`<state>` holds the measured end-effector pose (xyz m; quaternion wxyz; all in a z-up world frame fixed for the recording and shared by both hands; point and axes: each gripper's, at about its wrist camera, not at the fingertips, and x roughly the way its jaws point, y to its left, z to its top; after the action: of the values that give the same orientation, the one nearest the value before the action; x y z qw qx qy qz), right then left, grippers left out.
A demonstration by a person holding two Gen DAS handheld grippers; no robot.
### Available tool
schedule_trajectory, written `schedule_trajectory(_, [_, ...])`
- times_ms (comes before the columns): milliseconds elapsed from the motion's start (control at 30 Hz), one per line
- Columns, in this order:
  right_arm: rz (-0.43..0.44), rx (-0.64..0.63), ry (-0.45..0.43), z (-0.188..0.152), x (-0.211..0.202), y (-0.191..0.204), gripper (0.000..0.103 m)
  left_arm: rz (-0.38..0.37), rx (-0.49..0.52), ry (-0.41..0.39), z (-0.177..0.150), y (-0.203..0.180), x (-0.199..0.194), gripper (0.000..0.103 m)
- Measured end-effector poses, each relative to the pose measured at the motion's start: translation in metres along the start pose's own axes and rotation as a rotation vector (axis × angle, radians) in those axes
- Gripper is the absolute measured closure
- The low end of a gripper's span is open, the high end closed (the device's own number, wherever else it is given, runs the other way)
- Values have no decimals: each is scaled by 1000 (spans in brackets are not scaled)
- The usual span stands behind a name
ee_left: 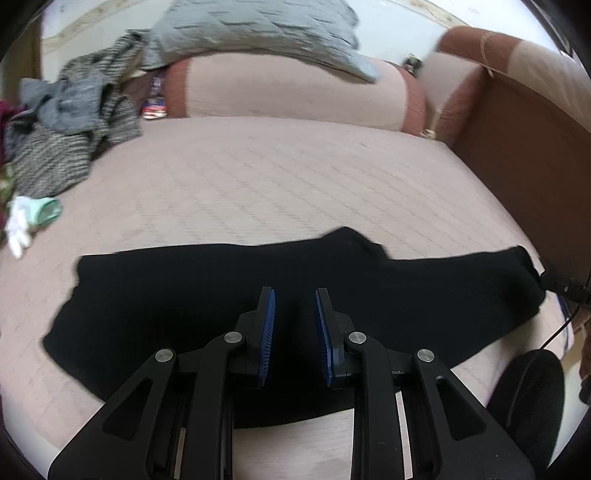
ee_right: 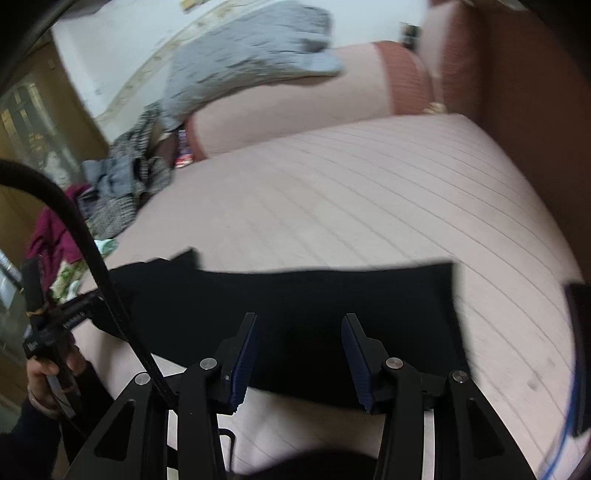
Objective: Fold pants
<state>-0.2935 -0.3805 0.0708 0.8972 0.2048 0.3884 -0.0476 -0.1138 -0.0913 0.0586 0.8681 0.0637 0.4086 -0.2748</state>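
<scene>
Left wrist view: the left gripper points forward and down over a pair of black pants lying flat on a pink quilted bed. Its jaws are spread a little, with a narrow gap between the blue ribbed pads, and they hold nothing. The tips hang above the middle of the dark cloth; whether they touch it cannot be told. The pants stretch as a wide band across the near part of the bed, from the left side to the far right, where one end reaches just beside a black device at the frame's edge. A small fold of cloth rises along the far edge of the band.

Right wrist view: the right gripper also tilts down over the pants, nearer their right end, which is cut square. Its jaws are spread wider than the left pair and are empty. At the lower left of this view the person's left hand grips the handle of the other tool, and a black cable arcs across the frame in front of it.

Farther back, a grey blanket lies over a pink and brown bolster at the head of the bed. A heap of striped and grey clothes sits at the far left, with a small white and mint item near it. A brown wooden bed frame runs along the right side.
</scene>
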Motion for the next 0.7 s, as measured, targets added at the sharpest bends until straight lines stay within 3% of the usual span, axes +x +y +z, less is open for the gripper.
schedule_trajectory(100, [-48,55,-10,-17,-16,-27,59,-82,11,39,8,-22,13,78])
schedule_trajectory(133, [-58,76,-14,-22,-21,-35,58,-112,17,56,10,-31,18,61])
schedule_trajectory(200, [-85,121,-23,-35,-30,-50,57,-162,25,76,14,-47,27,44])
schedule_trajectory(367, [-93,207,-8,-61,-37,-78,57,-246,119,115,29,-103,50,44])
schedule_trajectory(533, [-7,227,-38,-65,-33,-84,57,-372,219,154,47,-159,68,44])
schedule_trajectory(700, [90,218,-47,-64,-21,-89,57,-422,356,191,58,-205,89,44])
